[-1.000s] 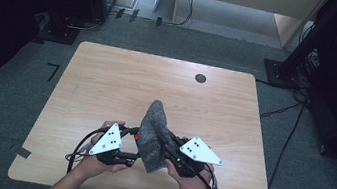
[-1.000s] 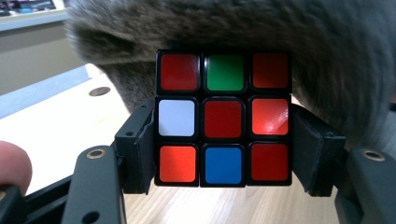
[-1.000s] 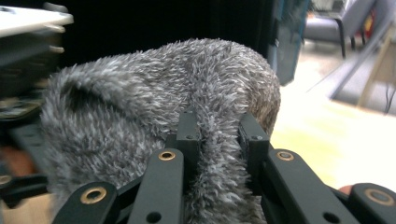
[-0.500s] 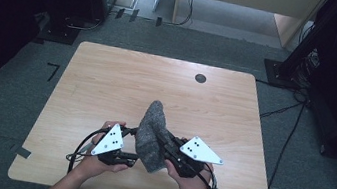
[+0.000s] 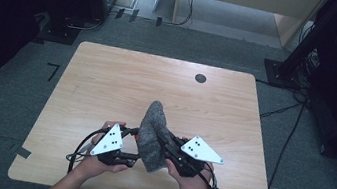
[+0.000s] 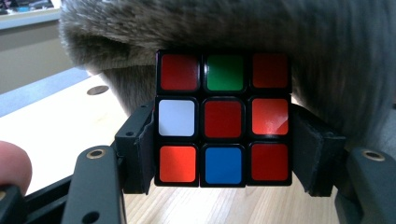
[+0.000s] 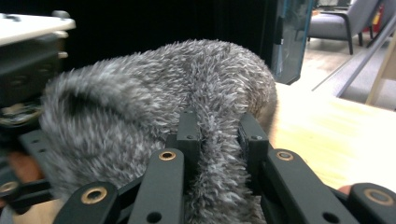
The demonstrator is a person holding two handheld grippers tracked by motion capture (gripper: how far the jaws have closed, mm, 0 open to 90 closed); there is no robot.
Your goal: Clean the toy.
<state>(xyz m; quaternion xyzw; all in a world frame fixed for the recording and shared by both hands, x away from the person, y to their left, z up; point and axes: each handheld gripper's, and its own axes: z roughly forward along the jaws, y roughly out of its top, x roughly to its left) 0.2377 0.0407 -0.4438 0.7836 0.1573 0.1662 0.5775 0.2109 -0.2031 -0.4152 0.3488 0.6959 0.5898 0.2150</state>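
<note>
A puzzle cube with mostly red stickers, one green, one white and one blue, is clamped between the jaws of my left gripper. Right behind the cube hangs a grey furry pouch, whose dark opening shows at the cube's upper left. My right gripper is shut on a fold of that furry pouch. From above, the pouch stands between the left gripper and the right gripper near the table's front edge.
The wooden table stretches away behind the pouch, with a dark round grommet near its far edge. Cables trail from both grippers toward the front edge. Dark equipment and a stand base ring the table on the floor.
</note>
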